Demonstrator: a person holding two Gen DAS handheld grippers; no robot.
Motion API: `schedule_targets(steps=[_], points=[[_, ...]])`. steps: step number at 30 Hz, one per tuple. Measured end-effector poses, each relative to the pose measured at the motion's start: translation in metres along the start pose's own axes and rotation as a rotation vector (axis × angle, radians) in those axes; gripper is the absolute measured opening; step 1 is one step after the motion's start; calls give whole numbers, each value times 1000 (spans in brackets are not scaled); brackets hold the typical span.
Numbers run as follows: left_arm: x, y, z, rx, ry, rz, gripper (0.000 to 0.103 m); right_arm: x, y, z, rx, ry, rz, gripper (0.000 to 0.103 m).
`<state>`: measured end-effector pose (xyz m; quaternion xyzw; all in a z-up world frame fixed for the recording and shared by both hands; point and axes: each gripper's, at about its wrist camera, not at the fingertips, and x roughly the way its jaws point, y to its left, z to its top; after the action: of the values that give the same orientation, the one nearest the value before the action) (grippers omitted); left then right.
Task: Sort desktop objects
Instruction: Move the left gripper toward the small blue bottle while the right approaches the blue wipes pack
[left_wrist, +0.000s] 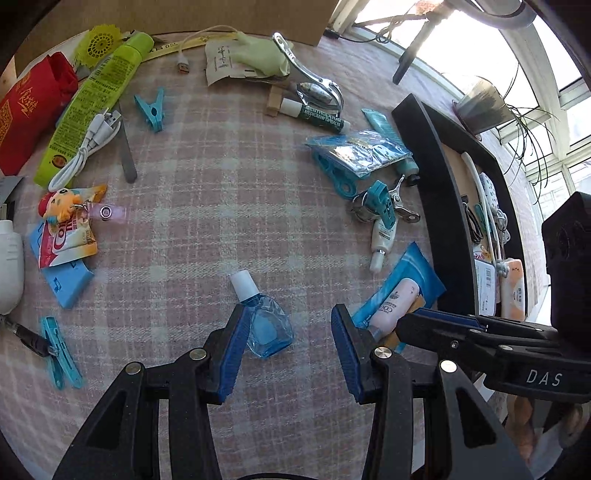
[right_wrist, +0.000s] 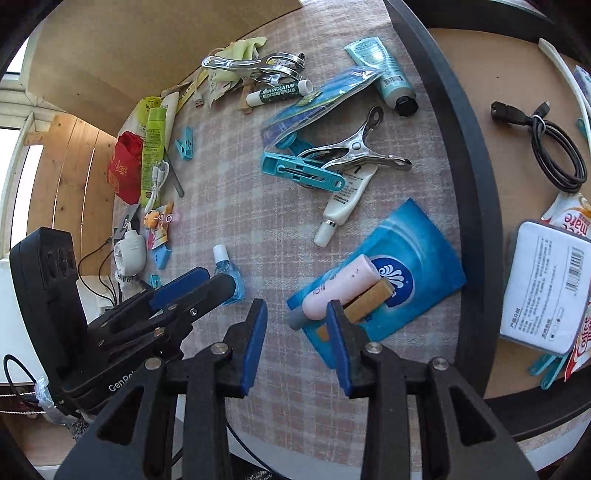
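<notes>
While clutter rings the pink plaid tablecloth (left_wrist: 207, 206), its middle lies bare, bounded rightward by a black-rimmed tray (left_wrist: 439, 206). Partly spread, the left gripper (left_wrist: 286, 354) straddles a small blue eye-drop bottle (left_wrist: 267, 326), one pad beside it. Equally apart, the right gripper (right_wrist: 297, 341) holds nothing, its pad beside a pink tube (right_wrist: 338, 284) on a blue tissue pack (right_wrist: 413, 266).

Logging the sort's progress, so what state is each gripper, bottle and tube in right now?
left gripper: open, astride the blue bottle
right gripper: open, nothing between the pads
blue bottle: capped, lying flat
pink tube: lying on the blue packet
teal tube: capped, lying flat
black tray: partly filled
</notes>
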<state>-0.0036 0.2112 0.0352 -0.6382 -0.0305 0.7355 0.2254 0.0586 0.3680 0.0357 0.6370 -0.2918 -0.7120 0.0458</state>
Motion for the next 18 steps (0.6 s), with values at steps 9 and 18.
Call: schedule_targets(steps=[9,18], points=[[5,-5,3,43,0,39,43,12,4,8,-9,17,-98,33],[11,5,1,70,14,81,42,26,15,19,-63,-9,-209,33]])
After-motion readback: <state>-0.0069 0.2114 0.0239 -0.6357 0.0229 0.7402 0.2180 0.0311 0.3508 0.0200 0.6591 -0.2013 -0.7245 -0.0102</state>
